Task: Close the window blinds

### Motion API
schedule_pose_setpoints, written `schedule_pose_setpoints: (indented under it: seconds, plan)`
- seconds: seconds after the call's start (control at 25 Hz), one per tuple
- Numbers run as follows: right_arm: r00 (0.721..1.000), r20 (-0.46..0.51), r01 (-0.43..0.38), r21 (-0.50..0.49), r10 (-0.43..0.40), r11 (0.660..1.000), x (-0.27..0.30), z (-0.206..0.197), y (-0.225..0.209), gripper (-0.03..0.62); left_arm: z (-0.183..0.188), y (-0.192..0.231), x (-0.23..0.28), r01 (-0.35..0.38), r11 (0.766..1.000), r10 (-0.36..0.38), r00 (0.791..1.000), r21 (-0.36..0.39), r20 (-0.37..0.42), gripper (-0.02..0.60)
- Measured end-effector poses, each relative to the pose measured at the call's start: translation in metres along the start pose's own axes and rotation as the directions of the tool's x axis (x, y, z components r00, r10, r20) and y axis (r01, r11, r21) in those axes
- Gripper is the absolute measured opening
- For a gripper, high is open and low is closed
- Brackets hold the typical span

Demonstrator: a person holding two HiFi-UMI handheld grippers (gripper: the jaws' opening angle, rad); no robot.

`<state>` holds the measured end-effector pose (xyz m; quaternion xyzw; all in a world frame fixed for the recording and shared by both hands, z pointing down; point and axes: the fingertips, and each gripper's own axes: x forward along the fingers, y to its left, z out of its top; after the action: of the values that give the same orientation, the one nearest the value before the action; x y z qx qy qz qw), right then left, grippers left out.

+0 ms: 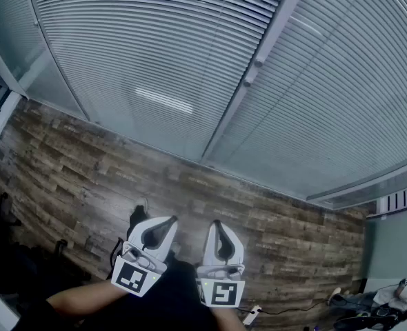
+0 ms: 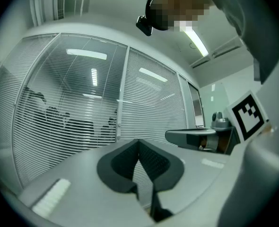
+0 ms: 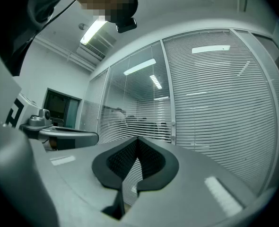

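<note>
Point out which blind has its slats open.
The blind left of the post: dark shapes show through its slats. The blind right of the post looks opaque, its slats shut.

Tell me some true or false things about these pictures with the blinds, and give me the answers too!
1. The left gripper and the right gripper are both shut and hold nothing. True.
2. The floor is grey carpet. False: it is brown wooden planks.
3. The right gripper is touching the blinds. False: it is held in the air, apart from them.
4. A pale post stands between two panels of blinds. True.
</note>
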<state>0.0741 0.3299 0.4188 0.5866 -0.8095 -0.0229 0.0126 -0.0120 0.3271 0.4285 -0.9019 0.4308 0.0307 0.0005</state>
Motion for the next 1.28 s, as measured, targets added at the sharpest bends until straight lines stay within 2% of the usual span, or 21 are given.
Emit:
schedule_pose_setpoints:
  seconds: [0.24, 0.48, 0.68, 0.84, 1.04, 1.28]
  plan:
    - [0.999, 0.032, 0.016, 0.015, -0.016, 1.0, 0.003, 0.005, -0.014, 0.0, 0.004, 0.003, 0.018, -0.021, 0.999, 0.021, 1.0, -0.037, 0.001, 0.0]
    - [0.996, -0.066, -0.052, 0.04, 0.055, 0.998, 0.007, -0.018, -0.008, 0.002, 0.0, 0.016, 0.013, -0.073, 0.997, 0.073, 0.997, -0.035, -0.005, 0.0]
    - [0.996, -0.083, -0.031, 0.043, 0.034, 0.999, 0.008, -0.023, -0.017, 0.002, -0.005, 0.025, 0.01, -0.1, 0.995, 0.1, 0.995, -0.01, -0.014, 0.0]
    - [0.997, -0.08, -0.016, 0.067, 0.022, 0.998, 0.012, -0.027, -0.024, 0.002, -0.012, 0.022, 0.015, -0.076, 0.997, 0.076, 0.997, -0.011, -0.028, 0.0]
    - [0.997, -0.069, 0.036, 0.082, -0.03, 0.996, 0.017, -0.029, -0.033, 0.003, -0.016, 0.014, 0.031, -0.003, 0.999, 0.002, 0.999, -0.042, -0.033, 0.0]
    - [0.997, -0.064, 0.047, 0.057, -0.043, 0.997, 0.056, -0.025, -0.054, 0.003, -0.016, 0.026, 0.081, 0.056, 0.997, -0.057, 0.998, -0.058, -0.016, 0.0]
